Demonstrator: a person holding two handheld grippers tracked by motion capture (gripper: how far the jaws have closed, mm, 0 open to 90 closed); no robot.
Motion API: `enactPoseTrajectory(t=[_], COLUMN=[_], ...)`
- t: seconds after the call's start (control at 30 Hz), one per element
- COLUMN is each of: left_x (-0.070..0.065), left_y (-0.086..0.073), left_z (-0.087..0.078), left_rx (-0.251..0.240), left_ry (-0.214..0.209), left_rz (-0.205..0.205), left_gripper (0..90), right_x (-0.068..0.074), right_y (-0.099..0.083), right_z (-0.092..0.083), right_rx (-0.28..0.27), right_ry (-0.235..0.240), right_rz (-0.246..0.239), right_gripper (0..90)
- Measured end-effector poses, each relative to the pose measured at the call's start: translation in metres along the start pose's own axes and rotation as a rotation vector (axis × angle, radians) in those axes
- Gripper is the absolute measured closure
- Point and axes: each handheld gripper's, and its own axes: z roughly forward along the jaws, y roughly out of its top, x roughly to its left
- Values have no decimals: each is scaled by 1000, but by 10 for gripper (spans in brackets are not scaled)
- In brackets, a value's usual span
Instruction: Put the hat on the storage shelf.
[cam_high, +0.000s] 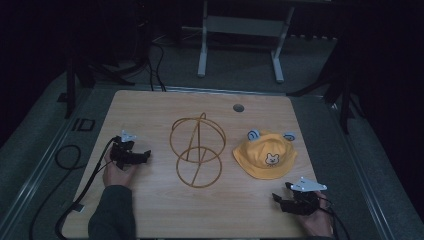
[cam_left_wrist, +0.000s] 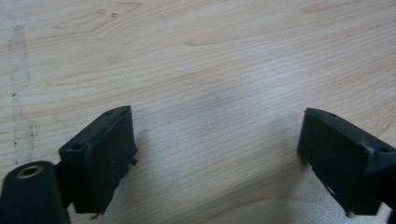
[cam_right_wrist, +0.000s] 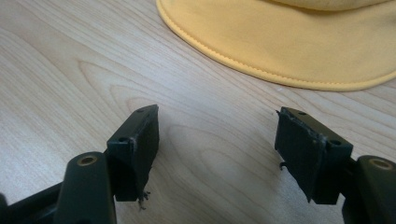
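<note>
Both tools, left tool (cam_high: 145, 153) and right tool (cam_high: 276, 199), rest wide open and empty on the wooden table (cam_high: 150, 107); the yellow cloth bear hat (cam_high: 265, 156) likely awaits grasping, bound for the golden wire stand (cam_high: 196, 150).

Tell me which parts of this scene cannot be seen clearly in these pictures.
- Yellow fabric bucket hat with a bear patch: the right gripper view has its brim; the top edge cuts off the crown.
- Bear patch: too small in the high view for details.
- Gold wire frame stand: where its thin wires join is too fine to tell.
- Room behind the wooden table: too dark.
</note>
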Motion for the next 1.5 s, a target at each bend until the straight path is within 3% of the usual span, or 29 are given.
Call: enactPoseTrajectory(t=[0.27,0.3,0.37,0.63,1.0,1.5], left_x=[0,0,0,0,-1,-2], left_y=[0,-1,-1,-1,-1,-1], left_z=[0,-1,-1,-1,-1,-1], left_rx=[-4,-3,-3,-2,-1,-4], left_ry=[4,3,1,-1,-1,-1], left_rz=[-5,-3,1,4,2,1], left_gripper=[143,143,143,143,141,140], right_x=[3,4,4,-2,4,-14], right_y=[5,7,7,14,44,93], right_z=[-1,-1,1,-3,-17,-40], right_rx=[39,54,44,98,178,198], right_ry=[-2,5,53,88,120,142], right_rz=[-15,-13,2,-26,-204,-304], right_gripper=[344,395,414,476,504,490])
